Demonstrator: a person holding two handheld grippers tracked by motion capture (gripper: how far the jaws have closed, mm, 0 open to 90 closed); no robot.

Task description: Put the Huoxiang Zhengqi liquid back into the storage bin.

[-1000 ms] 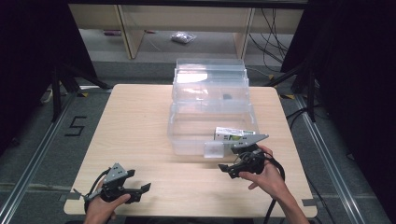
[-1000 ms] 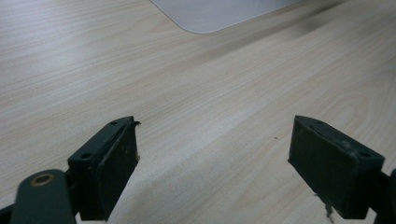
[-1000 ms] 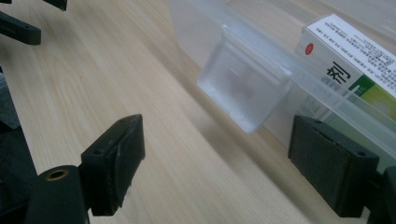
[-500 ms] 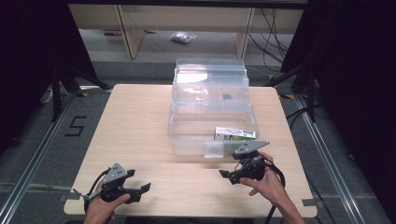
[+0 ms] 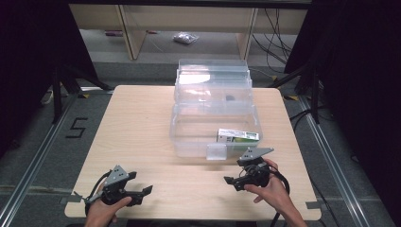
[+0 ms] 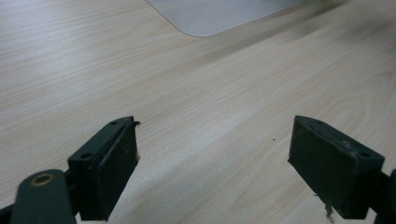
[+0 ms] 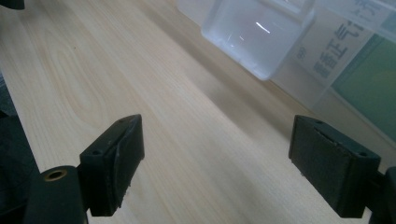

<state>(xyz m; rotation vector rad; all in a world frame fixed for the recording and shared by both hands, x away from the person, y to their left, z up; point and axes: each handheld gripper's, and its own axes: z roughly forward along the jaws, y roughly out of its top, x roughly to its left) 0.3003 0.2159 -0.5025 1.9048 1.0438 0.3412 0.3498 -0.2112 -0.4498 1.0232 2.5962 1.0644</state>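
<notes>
**Both grippers wide apart over bare wood, clear box beyond**

The table lies bare across its left half and along the near edge. The clear plastic box sits right of centre toward the far edge, a green-and-white carton inside its near right corner. The right gripper hovers just near the box's latch tab, jaws spread wide, holding nothing. The left gripper sits at the near left edge, jaws equally wide, empty.

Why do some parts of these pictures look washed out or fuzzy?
High view: a bright glare patch on the clear plastic box. Right gripper view: a glint on the box's latch, soft focus on the printed carton. Left gripper view: the far tabletop blurs.
</notes>
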